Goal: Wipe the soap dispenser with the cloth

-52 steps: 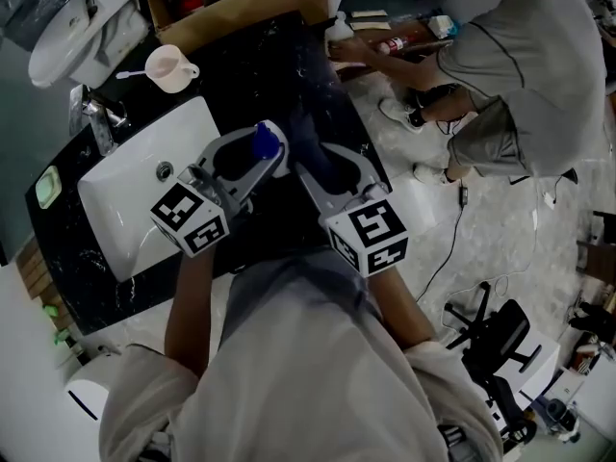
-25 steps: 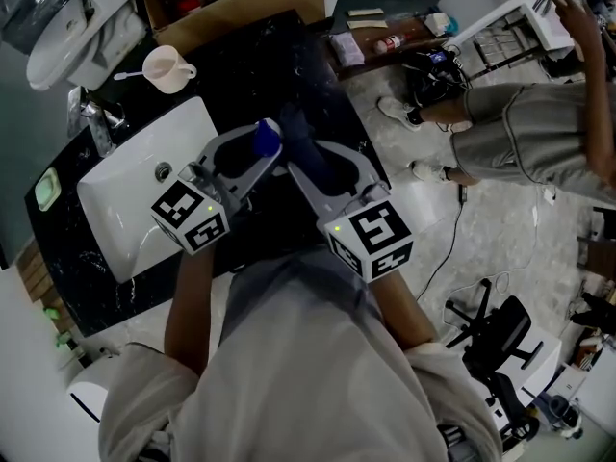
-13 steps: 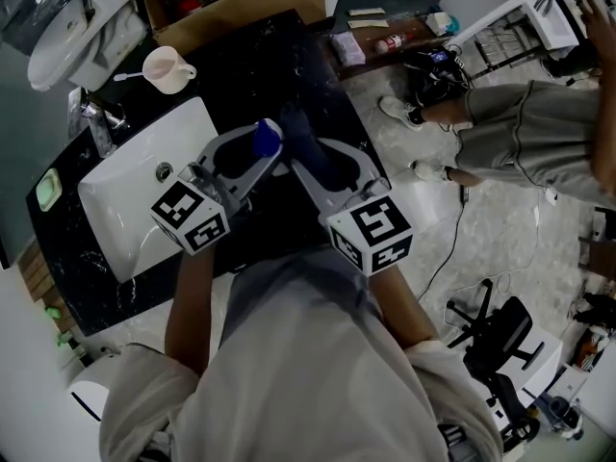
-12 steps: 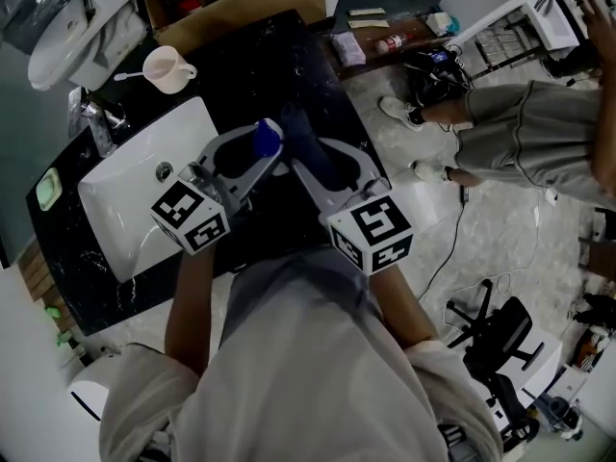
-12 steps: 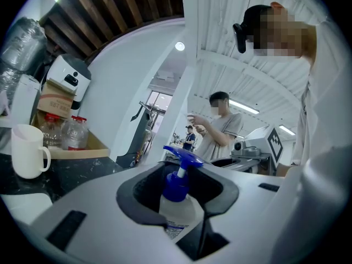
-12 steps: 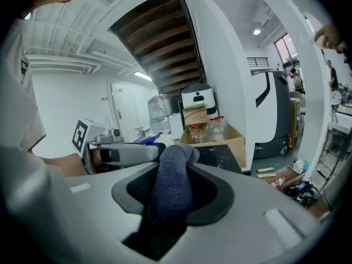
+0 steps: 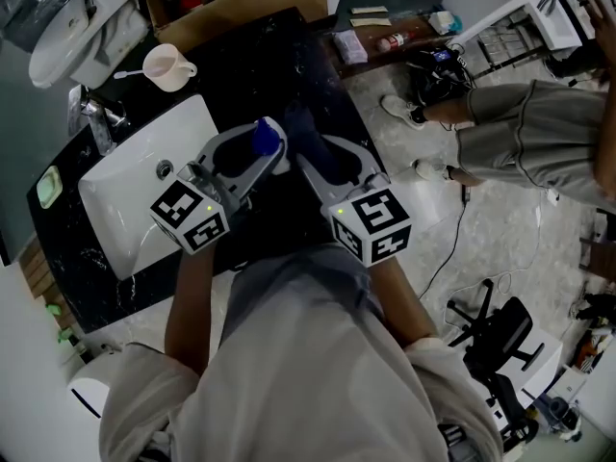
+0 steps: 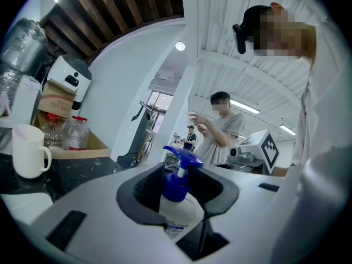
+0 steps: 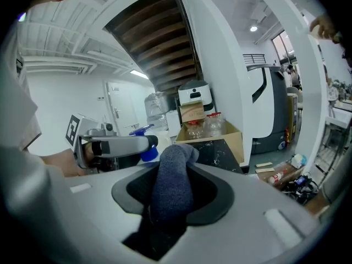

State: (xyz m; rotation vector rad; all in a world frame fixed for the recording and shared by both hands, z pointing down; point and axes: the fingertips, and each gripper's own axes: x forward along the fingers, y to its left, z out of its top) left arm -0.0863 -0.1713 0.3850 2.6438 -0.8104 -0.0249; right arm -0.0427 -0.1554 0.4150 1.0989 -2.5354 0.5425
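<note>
Sink basin [image 7: 135, 181], white, is sunk into the left part of the black tabletop [image 7: 250, 56], with a white cup [image 7: 166, 67] standing behind it. Right of the basin, the left gripper [image 7: 265, 147] points level and is clenched around the soap dispenser [image 8: 176, 187]: the jaws press on its white body, and the blue pump head rises above them. Whether the bottle rests on the tabletop cannot be told. Just right of it, the right gripper [image 7: 329, 162] tilts downward and grasps the dark blue-grey cloth [image 9: 171, 175], whose rounded end sticks out past the jaws, close beside the pump. Farther right, a person [image 7: 539, 133] in grey stands on the floor.
</note>
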